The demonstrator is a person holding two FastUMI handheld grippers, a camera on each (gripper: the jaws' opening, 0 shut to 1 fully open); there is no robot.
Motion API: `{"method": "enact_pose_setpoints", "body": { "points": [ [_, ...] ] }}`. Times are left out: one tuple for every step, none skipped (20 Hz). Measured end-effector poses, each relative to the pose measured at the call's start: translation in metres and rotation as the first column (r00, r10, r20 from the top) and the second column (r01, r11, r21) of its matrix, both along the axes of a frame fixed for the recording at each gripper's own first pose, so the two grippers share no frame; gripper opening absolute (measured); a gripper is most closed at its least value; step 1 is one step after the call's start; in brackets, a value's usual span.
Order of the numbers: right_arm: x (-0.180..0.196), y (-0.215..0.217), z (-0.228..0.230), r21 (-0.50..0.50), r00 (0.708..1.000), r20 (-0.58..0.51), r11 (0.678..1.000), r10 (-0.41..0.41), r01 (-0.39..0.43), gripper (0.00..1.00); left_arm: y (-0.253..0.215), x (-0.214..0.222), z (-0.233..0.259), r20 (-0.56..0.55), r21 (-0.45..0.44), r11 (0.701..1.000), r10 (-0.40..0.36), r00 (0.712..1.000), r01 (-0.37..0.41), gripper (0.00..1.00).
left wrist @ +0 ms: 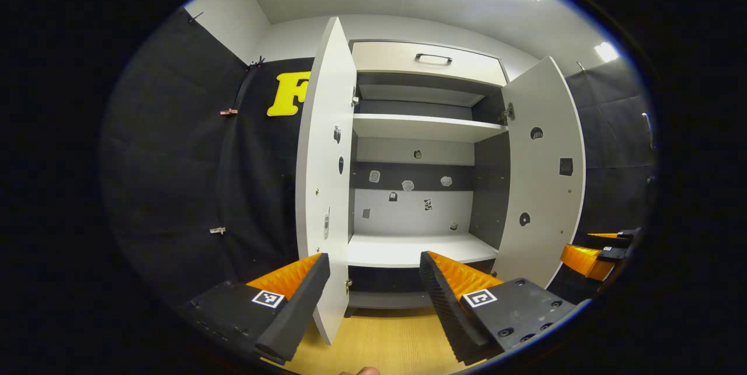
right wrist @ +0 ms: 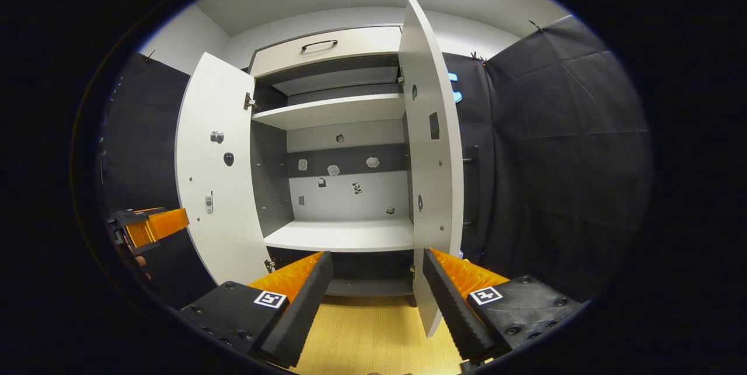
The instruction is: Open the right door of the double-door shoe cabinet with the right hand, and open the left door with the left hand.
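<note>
The white shoe cabinet (left wrist: 423, 127) stands with both doors swung wide. In the left gripper view its left door (left wrist: 324, 165) is edge-on, the lower corner just inside my left gripper's (left wrist: 373, 287) left finger; the jaws are open and hold nothing. The right door (left wrist: 543, 177) hangs open at the right. In the right gripper view the right door (right wrist: 432, 153) is edge-on, its bottom edge partly behind the right finger of my right gripper (right wrist: 376, 287), which is open and empty. The left door (right wrist: 216, 182) stands open beyond.
Inside are two white shelves (right wrist: 344, 235) and small stickers on the back panel. A drawer with a black handle (left wrist: 433, 59) tops the cabinet. Black cloth walls flank it. Wooden floor (left wrist: 379, 346) lies below. Each gripper shows at the edge of the other's view (left wrist: 595, 252) (right wrist: 152, 226).
</note>
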State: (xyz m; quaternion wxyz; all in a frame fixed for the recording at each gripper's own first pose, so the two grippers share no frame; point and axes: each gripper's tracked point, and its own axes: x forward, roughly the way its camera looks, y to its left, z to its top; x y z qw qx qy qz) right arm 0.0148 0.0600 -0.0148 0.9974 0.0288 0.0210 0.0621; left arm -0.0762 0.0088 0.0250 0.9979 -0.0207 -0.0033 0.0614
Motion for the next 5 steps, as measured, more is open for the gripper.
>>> {"method": "enact_pose_setpoints", "body": {
  "points": [
    [0.001, 0.002, 0.000, 0.002, 1.000, 0.004, 1.000, -0.003, 0.003, 0.98, -0.001, 0.002, -0.003, 0.000, 0.000, 1.000, -0.007, 1.000, 0.007, 0.95],
    [0.002, 0.006, -0.001, 0.004, 1.000, 0.004, 1.000, -0.003, 0.003, 0.98, -0.003, 0.003, -0.004, 0.000, -0.001, 1.000, -0.016, 1.000, 0.016, 0.95],
    [0.002, 0.008, -0.003, 0.005, 1.000, 0.001, 1.000, -0.004, 0.004, 0.98, -0.003, 0.004, -0.007, -0.002, -0.002, 1.000, -0.021, 1.000, 0.021, 0.95],
    [0.002, 0.010, -0.005, 0.001, 1.000, -0.002, 1.000, -0.007, 0.007, 0.98, -0.002, 0.004, -0.010, -0.004, 0.000, 1.000, -0.023, 1.000, 0.023, 0.95],
    [0.004, 0.013, -0.008, -0.005, 1.000, -0.007, 1.000, -0.011, 0.011, 0.98, -0.002, 0.006, -0.015, -0.010, 0.004, 1.000, -0.026, 1.000, 0.026, 0.95]
  ]
}}
